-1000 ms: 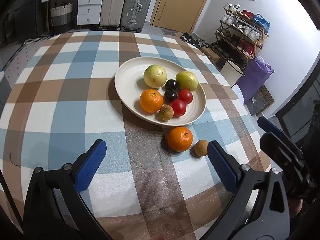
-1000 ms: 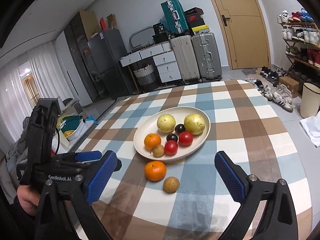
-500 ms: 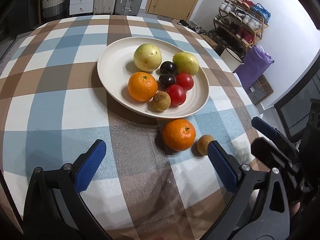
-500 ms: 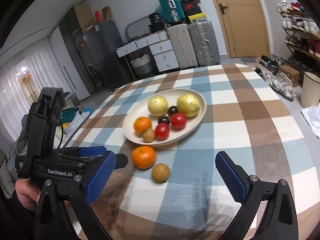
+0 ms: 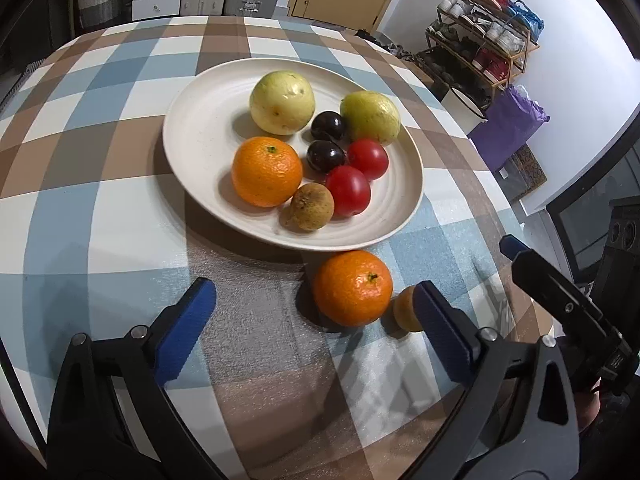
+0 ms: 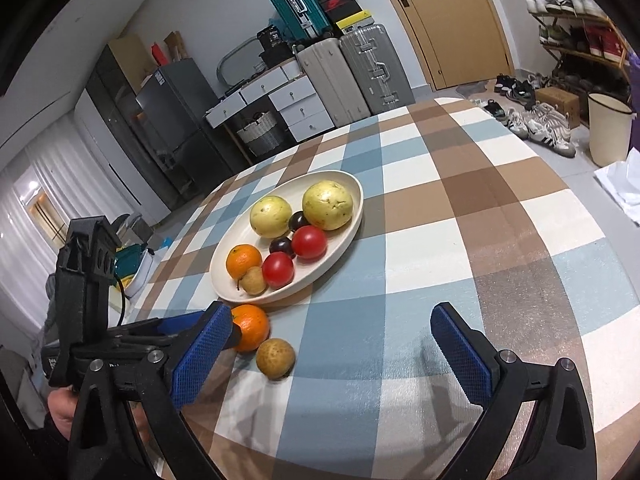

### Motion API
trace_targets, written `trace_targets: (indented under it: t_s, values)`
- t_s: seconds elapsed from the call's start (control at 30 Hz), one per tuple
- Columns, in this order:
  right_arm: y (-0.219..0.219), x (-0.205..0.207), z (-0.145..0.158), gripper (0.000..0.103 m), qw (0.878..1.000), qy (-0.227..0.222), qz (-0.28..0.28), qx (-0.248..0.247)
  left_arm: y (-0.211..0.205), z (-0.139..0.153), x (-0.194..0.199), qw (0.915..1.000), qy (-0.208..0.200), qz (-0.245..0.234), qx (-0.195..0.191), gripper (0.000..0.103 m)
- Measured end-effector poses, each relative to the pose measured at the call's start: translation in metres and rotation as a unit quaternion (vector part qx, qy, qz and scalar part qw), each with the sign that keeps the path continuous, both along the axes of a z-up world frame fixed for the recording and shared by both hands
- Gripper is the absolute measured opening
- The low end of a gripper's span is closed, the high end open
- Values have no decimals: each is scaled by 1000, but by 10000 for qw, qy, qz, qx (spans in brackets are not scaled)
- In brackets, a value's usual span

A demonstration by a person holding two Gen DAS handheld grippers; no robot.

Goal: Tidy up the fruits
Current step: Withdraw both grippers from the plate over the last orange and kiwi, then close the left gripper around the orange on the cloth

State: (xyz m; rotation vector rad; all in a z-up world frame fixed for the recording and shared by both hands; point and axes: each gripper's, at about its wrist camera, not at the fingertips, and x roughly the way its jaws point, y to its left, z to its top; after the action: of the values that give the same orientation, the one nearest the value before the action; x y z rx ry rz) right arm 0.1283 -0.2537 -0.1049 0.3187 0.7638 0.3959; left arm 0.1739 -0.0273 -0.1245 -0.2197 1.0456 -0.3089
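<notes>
A cream plate [image 5: 200, 148] [image 6: 344, 188] holds two yellow-green guavas, two dark plums, two red tomatoes, an orange and a small brown fruit. A loose orange [image 5: 352, 288] [image 6: 250, 326] and a small brown fruit [image 5: 404, 314] [image 6: 276, 359] lie on the checked tablecloth just in front of the plate. My left gripper [image 5: 316, 328] is open, its fingers either side of the loose orange and a little short of it. My right gripper [image 6: 332, 356] is open and empty, with the small brown fruit between its fingers, near the left one.
The round table [image 6: 500, 208] has its edge close on the right. Beyond it stand suitcases [image 6: 360, 68], drawers, a shoe rack [image 5: 484, 52] and a white bin [image 6: 608, 128]. The left gripper's body [image 6: 88, 280] shows at the left of the right wrist view.
Both grippers have moved forward and down toward the two loose fruits. The fruits and plate have not moved. Both grippers stay open.
</notes>
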Motion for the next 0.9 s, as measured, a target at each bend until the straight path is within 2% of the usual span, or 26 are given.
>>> trace_targets:
  t_s: [0.07,0.27,0.3,0.4,0.43,0.9]
  values:
    - [-1,1,-1,101,10000,1,22,55,-3,0,2,10000,-19,-34,33,95]
    - [-4,3,-3,101,9999,49,55,153,-12,1,3,9997,-81,-169,126,76]
    - [-5,3,-3,101,9998,62,46,160,-14,1,3,9997,-90,-197,141,70]
    - [-8,4,-4,101,9998,88,15,198,-18,1,1,9991,-59,-425,69,42]
    - [-10,4,-4,101,9997,88,1,213,-21,1,0,9986,-32,-527,39,38]
    - [1,-3,1,101,9999,18,159,41,6,13,-19,9995,-199,-258,2,38]
